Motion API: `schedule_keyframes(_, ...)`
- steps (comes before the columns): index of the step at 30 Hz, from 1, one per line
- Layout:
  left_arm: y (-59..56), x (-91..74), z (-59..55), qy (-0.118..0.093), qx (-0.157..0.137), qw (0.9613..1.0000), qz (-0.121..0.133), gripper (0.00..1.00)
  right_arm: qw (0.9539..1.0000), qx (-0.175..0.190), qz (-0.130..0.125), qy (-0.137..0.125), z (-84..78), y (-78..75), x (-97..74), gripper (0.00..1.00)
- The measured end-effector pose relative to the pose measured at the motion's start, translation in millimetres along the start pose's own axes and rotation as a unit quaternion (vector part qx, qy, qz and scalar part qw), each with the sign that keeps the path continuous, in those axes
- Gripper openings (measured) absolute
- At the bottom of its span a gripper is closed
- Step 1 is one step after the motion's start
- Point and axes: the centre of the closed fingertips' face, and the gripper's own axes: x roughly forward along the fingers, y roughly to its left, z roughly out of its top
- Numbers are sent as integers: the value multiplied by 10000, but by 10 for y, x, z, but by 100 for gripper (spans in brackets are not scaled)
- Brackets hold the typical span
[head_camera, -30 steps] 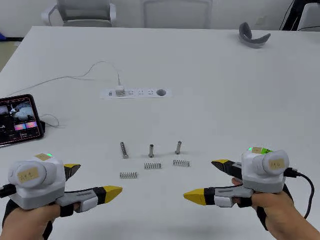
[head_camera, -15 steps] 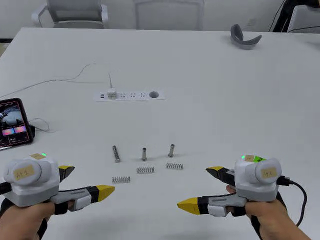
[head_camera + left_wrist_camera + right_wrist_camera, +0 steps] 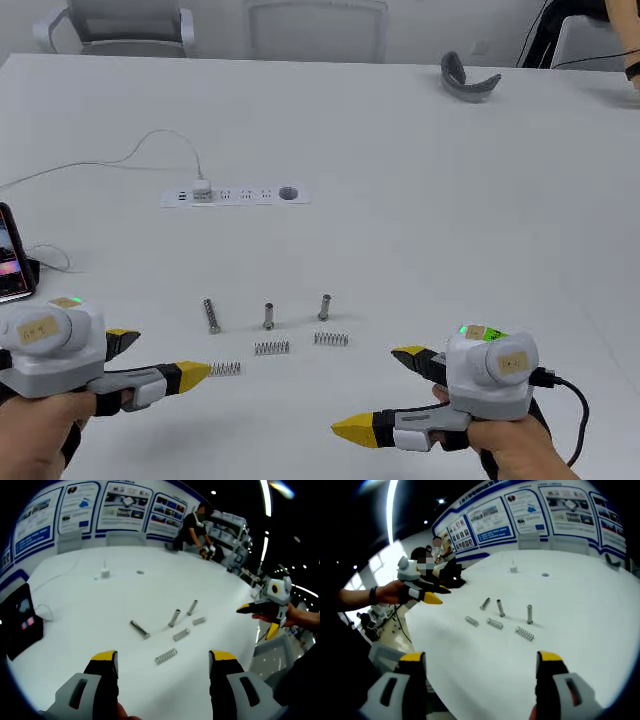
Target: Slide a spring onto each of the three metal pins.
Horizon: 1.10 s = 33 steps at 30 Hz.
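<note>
Item 1, my left tongs [image 3: 160, 352]: spread wide, nothing between them, low over the surface [image 3: 420, 200] at near left; one yellow tip sits just beside the left spring [image 3: 226, 369], and I cannot judge whether they touch

Item 2, my right tongs [image 3: 378, 390]: spread wide, holding nothing, at near right, apart from all the parts

Item 3, three pins in a row beyond the tongs: left pin [image 3: 211, 315] slanted, middle pin [image 3: 268, 316] and right pin [image 3: 325, 306] upright as far as I can see

Item 4, three springs lying flat, one just in front of each pin, none on a pin: middle spring [image 3: 271, 348], right spring [image 3: 331, 339]

Item 5, power strip [image 3: 250, 194] further back on the surface, with a white plug [image 3: 202, 187] seated near its left end

Item 6, tablet [image 3: 10, 265] at the left edge, screen lit

Item 7, grey curved band [image 3: 468, 80] near the far edge
</note>
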Motion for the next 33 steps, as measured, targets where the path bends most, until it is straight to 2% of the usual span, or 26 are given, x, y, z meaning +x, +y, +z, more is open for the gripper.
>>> schedule_keyframes(15, 105, 271, 88, 12, -175, 9998, 20, 69, 9999, 87, 84, 11, -33, 61, 70, 92)
schedule_keyframes(33, 292, 654, 197, -3, -499, 9987, 139, 61, 9998, 212, 63, 6, -46, 23, 98, 93)
